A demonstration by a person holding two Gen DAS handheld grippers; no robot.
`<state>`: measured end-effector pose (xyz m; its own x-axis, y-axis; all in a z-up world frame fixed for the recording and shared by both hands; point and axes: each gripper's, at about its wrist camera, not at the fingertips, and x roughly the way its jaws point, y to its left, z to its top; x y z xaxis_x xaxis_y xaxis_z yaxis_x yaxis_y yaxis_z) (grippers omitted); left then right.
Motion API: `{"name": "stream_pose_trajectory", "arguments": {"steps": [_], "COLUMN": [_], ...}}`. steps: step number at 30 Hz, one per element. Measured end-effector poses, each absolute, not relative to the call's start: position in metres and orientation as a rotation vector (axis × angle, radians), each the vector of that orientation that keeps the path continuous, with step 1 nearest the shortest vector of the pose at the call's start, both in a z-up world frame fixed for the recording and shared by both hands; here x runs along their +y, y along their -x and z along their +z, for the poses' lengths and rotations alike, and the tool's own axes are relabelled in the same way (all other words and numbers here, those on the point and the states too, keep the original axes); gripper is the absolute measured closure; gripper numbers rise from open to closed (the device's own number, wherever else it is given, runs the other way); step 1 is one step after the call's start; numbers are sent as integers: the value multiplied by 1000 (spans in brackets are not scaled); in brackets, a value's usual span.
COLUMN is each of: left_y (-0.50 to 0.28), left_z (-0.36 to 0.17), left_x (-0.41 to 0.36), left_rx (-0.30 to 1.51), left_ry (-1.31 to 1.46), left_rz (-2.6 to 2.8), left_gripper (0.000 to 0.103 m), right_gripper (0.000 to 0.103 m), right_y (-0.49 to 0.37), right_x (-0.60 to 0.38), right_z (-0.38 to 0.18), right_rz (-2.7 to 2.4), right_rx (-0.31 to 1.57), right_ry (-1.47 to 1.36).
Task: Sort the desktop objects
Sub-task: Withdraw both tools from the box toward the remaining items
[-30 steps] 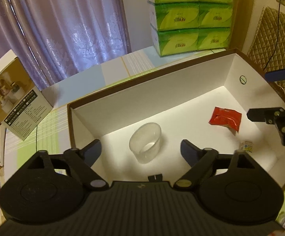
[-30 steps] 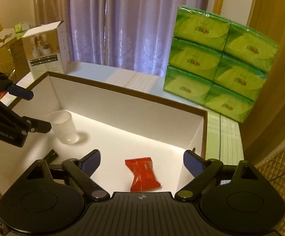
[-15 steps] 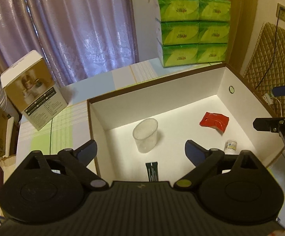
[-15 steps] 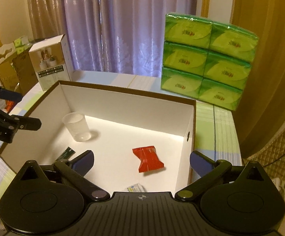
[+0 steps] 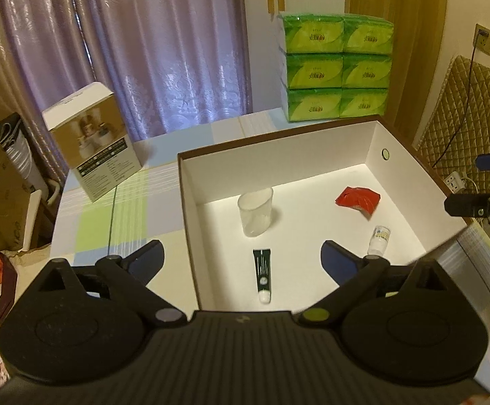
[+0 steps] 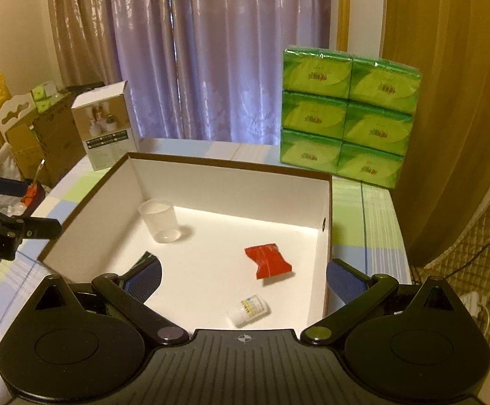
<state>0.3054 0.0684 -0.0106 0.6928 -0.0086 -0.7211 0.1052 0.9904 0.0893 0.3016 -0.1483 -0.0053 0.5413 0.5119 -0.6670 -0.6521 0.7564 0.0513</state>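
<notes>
A white box with a brown rim (image 5: pixel 278 141) (image 6: pixel 231 165) lies open on the table. Inside it stand a clear plastic cup (image 5: pixel 255 214) (image 6: pixel 159 220), a red snack packet (image 5: pixel 358 199) (image 6: pixel 267 260), a small white bottle (image 5: pixel 379 238) (image 6: pixel 249 309) on its side and a dark green tube (image 5: pixel 262 275) (image 6: pixel 145 259). My left gripper (image 5: pixel 243 258) hovers open over the box's near left edge, holding nothing. My right gripper (image 6: pixel 243 275) hangs open above the box's near right side, also with nothing in it.
A stack of green tissue packs (image 5: pixel 336 67) (image 6: pixel 347 114) stands behind the box. A white and brown carton (image 5: pixel 91 138) (image 6: pixel 104 125) stands at the back left. Cardboard boxes (image 6: pixel 39 135) and clutter lie off the table's left edge. A quilted chair back (image 5: pixel 464 121) is at the right.
Both grippers have pulled back and up from the box, so more of it shows. The tube and the small bottle have come into view. Both stay open.
</notes>
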Motion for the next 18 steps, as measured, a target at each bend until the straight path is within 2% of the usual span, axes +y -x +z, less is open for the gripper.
{"name": "stream_pose_trajectory", "arguments": {"steps": [18], "left_y": [-219], "left_z": [11], "left_x": [56], "left_rx": [763], "left_ry": [-116], "left_rz": [-39], "left_gripper": [5], "right_gripper": [2], "right_y": [-233], "right_x": [-176], "right_z": [3], "right_rz": [722], "right_rx": [721], "right_ry": [164]}}
